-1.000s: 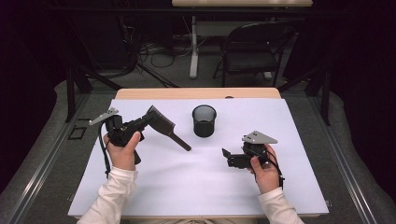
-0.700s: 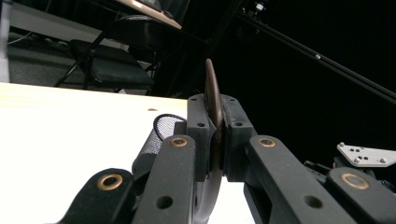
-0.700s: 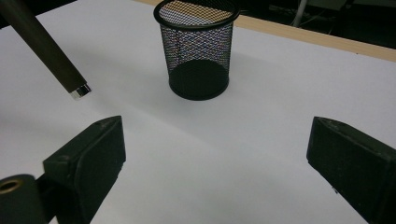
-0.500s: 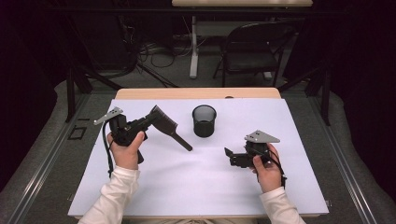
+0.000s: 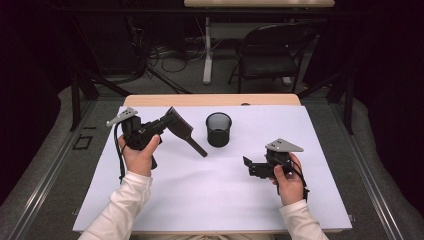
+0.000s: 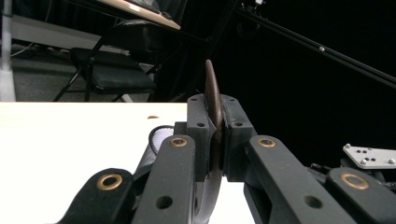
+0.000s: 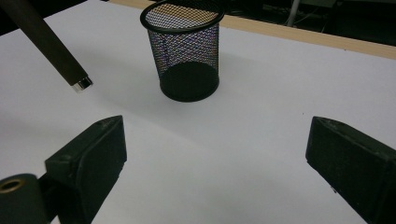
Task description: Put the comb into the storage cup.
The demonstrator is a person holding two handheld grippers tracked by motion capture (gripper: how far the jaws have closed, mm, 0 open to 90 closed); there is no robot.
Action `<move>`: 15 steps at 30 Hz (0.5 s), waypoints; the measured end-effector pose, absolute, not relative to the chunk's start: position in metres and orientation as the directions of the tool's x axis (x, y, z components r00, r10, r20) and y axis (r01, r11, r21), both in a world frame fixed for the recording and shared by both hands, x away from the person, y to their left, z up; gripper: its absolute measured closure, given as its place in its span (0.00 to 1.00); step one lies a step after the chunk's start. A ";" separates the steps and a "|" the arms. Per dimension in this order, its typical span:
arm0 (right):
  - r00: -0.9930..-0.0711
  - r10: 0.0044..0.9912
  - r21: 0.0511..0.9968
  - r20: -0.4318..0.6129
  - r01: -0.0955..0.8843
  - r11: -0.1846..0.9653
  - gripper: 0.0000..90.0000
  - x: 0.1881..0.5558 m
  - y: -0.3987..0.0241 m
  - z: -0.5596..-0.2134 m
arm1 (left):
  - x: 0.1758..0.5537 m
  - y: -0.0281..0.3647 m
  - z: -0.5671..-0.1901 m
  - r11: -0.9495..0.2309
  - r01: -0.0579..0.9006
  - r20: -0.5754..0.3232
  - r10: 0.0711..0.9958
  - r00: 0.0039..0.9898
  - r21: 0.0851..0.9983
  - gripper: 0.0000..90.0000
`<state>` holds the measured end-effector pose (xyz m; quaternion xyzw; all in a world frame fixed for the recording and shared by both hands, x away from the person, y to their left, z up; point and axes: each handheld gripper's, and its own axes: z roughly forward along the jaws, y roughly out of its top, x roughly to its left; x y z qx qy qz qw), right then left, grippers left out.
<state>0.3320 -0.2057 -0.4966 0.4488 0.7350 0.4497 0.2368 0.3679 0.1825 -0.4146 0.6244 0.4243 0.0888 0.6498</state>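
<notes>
My left gripper [image 5: 161, 127] is shut on a dark brown brush [image 5: 179, 128], which it holds above the white table cover at the left. The brush's handle slants down to the right toward a black mesh cup [image 5: 218, 129]. In the left gripper view the two jaws of the left gripper [image 6: 215, 122] pinch the thin brown edge of the brush [image 6: 213, 93]. My right gripper [image 5: 248, 168] is low over the table at the right, open with nothing in it. In the right gripper view the right gripper [image 7: 219, 158] faces the mesh cup [image 7: 187, 51], and the brush handle's tip [image 7: 56, 53] hangs at the upper left.
A white sheet [image 5: 210, 200] covers the table, and a strip of bare wood [image 5: 210, 100] shows at its far edge. A black chair [image 5: 270, 55] and a table leg stand on the floor beyond. Dark stands flank the table.
My left gripper and the brush have drifted slightly to the right and away from the person. The right gripper has barely shifted.
</notes>
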 end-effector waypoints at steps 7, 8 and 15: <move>-0.483 0.874 0.875 0.055 0.445 0.191 0.06 0.333 -0.207 -0.497 | 0.372 0.176 -0.402 0.184 0.396 -0.411 0.659 0.630 0.900 0.94; -0.483 0.874 0.875 0.054 0.444 0.191 0.06 0.333 -0.207 -0.497 | 0.373 0.175 -0.400 0.183 0.393 -0.409 0.659 0.631 0.901 0.94; -0.482 0.874 0.875 0.060 0.447 0.187 0.06 0.333 -0.208 -0.497 | 0.376 0.170 -0.388 0.173 0.387 -0.398 0.663 0.634 0.906 0.94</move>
